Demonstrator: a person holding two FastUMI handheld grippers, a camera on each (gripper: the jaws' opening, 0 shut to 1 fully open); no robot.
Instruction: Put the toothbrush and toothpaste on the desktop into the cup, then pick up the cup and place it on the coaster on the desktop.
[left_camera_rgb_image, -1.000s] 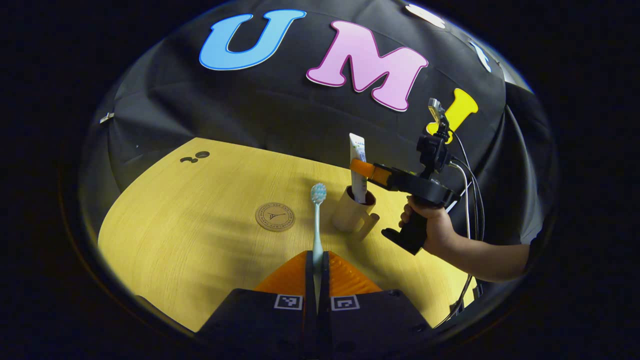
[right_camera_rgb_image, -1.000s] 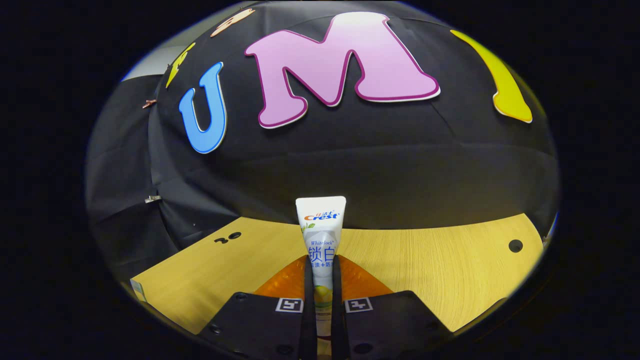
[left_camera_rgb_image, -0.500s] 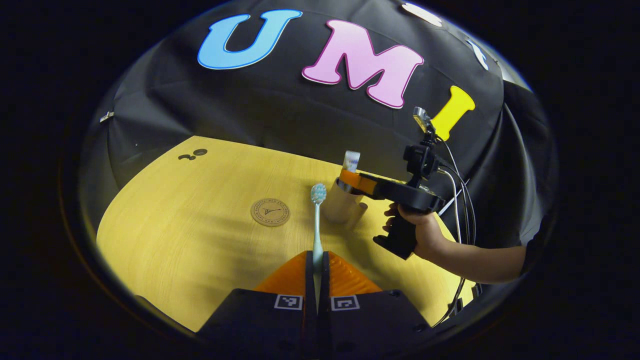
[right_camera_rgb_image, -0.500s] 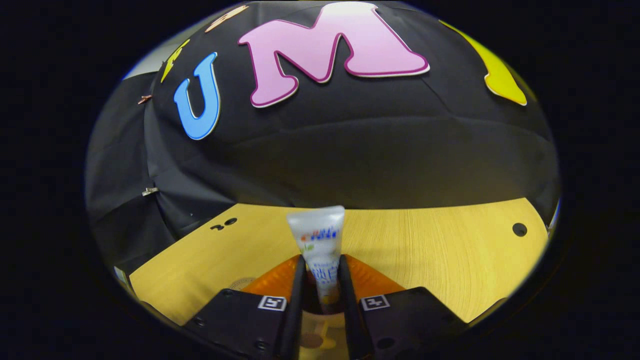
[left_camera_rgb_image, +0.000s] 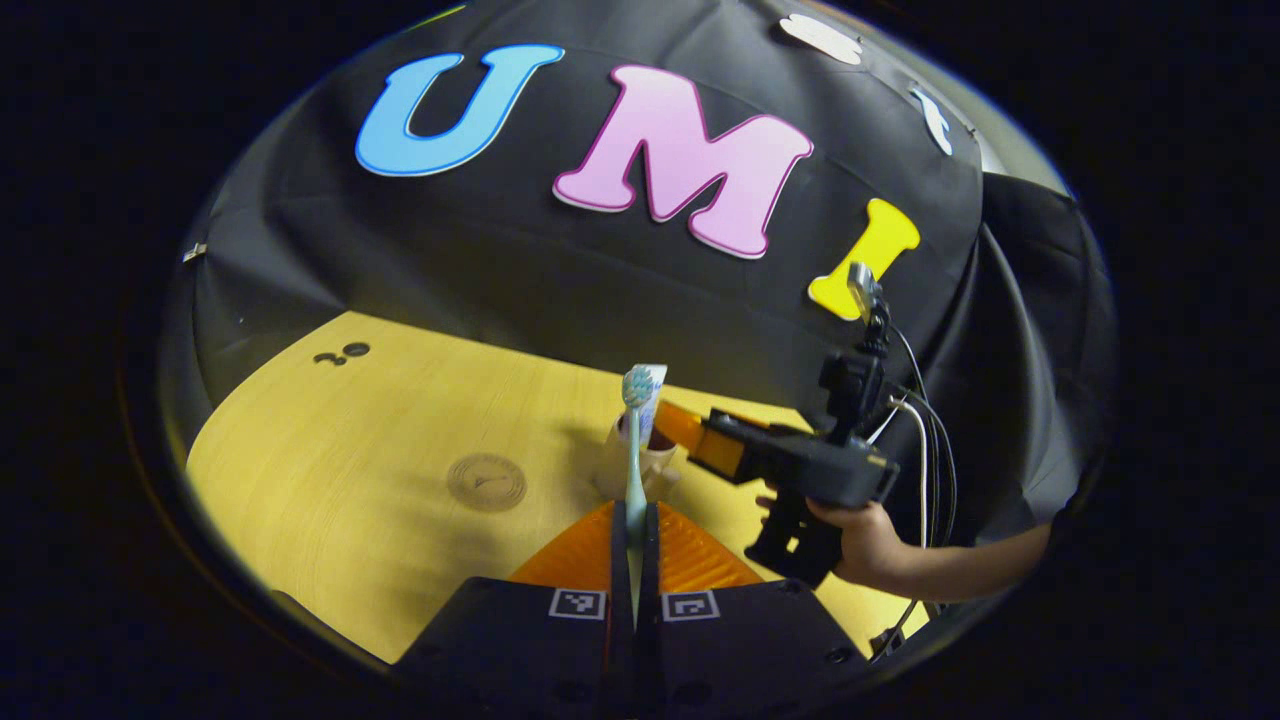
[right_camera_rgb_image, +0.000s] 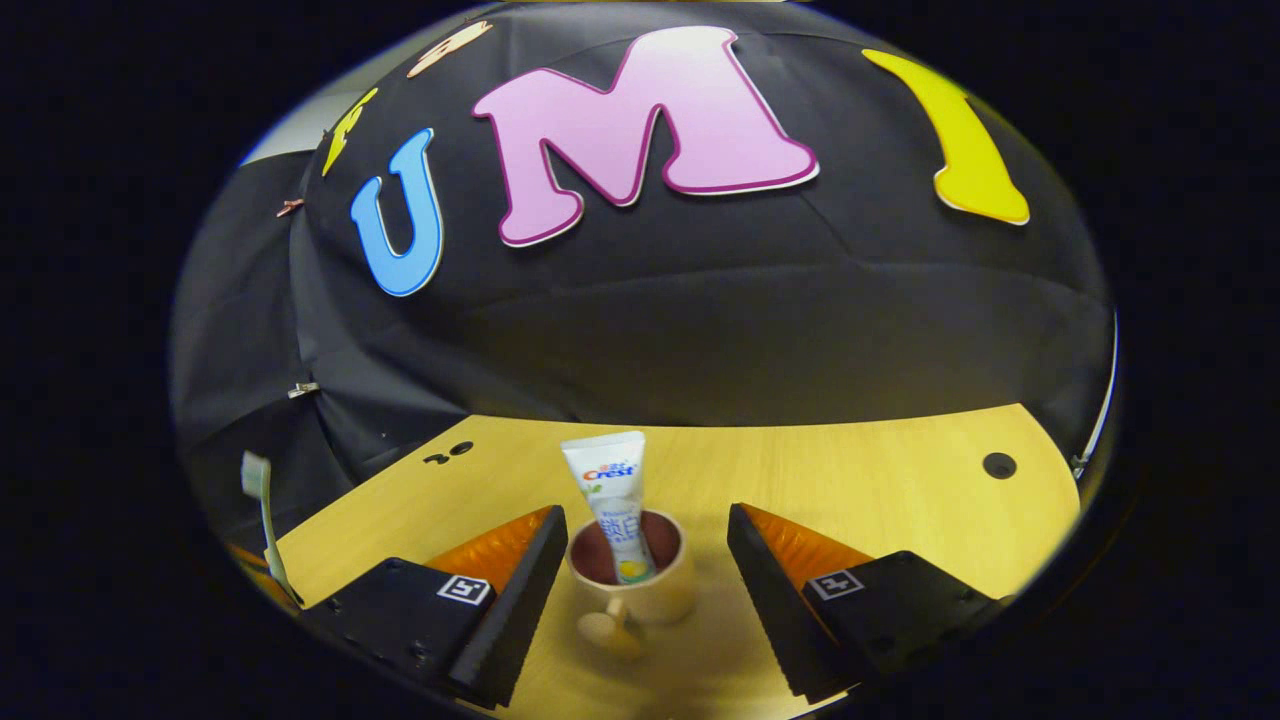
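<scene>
coaster (left_camera_rgb_image: 487, 482) flat on counter (left_camera_rgb_image: 330, 470), left of cup | left claw (left_camera_rgb_image: 634, 530) clenched on upright toothbrush (left_camera_rgb_image: 635, 450), raised before cup (right_camera_rgb_image: 630, 572) | toothpaste (right_camera_rgb_image: 617, 505) stands in cup | right claw (right_camera_rgb_image: 647, 590) released, fingers wide either side of cup

Desk (left_camera_rgb_image: 400, 420) is light wood w/ fine grain, curved front edge, black cloth wall behind. Directly on it: cup (right_camera_rgb_image: 630, 585), beige, upright, handle toward right gripper view's camera; round brown coaster (left_camera_rgb_image: 487, 482) lies flat to the cup's left in left gripper view, near but apart from it. Desk has a small dark double hole (left_camera_rgb_image: 340, 353) at far left corner & a single round hole (right_camera_rgb_image: 998, 465) near far right edge.
</scene>
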